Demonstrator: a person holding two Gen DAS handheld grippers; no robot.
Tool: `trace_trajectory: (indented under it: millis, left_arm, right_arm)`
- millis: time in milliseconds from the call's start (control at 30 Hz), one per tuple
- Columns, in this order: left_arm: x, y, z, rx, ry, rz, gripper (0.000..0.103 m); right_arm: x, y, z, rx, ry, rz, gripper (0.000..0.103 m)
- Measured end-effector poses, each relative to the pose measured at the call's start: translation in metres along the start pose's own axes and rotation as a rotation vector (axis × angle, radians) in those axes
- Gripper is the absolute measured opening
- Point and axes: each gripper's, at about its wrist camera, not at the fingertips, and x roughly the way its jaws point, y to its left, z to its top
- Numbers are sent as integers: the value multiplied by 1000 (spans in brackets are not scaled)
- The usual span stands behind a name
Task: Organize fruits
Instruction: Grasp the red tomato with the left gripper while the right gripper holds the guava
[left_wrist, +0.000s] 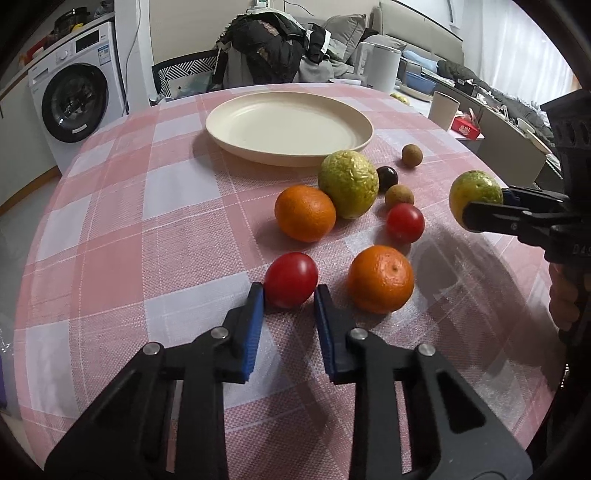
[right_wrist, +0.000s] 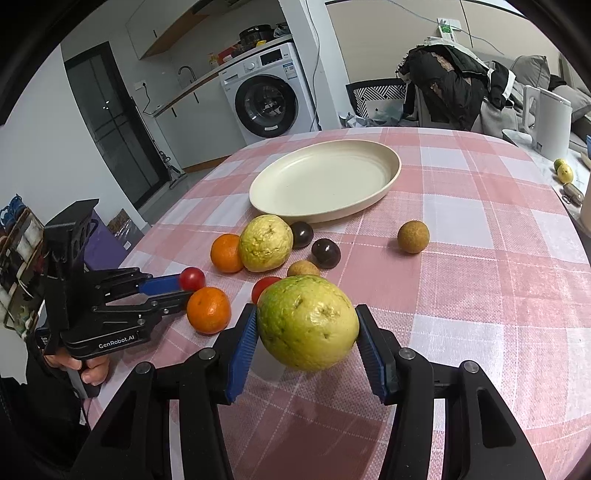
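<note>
You had one clear brand in view: "GenRobot.AI" was printed in pale letters along the black body of your left gripper (right_wrist: 184, 286), seen from the right wrist. On your right gripper (left_wrist: 480, 218), only the fragment "DAS" showed. The washing machine (right_wrist: 267, 88) labels were too small to read.

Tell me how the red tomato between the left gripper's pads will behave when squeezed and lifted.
The tomato looks glossy and smooth, so it may slip between the left gripper's flat pads. Being rounded, it would probably roll across the tablecloth if nudged, maybe toward the orange beside it. Its thin skin suggests a hard squeeze could split it.
</note>
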Motion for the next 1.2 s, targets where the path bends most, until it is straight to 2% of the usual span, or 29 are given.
trace_trajectory:
  millis: [367,600,733,800,1000,1067,1100,1133,1200]
  left_arm:
    - [-12,11,-2,-45,-44,-23,19]
    - [-11,14,0,-53,-30,12,20]
    - [-6,19,4,-69,-11,41,47]
    - [-2,22,7,-78,-10,45,52]
    - [13,29,20,-104,14,34,52]
    - [15,27,22,-88,13,16,36]
    - [16,26,23,-79,13,12,31]
    - [17,24,24,-69,14,4,26]
    - [19,24,26,-73,15,-8,26]
  right_arm:
    - [-1,1,1,11,-6,-4,53]
    - [1,3,5,10,-7,-7,53]
    - [4,4,6,8,1,0,53]
    - [5,3,7,11,4,2,53]
    - [10,-2,15,24,13,4,53]
    - [11,-3,17,31,16,6,53]
    - [12,-4,17,31,18,8,53]
    - [13,-4,18,31,21,9,53]
    - [16,-4,20,30,28,9,53]
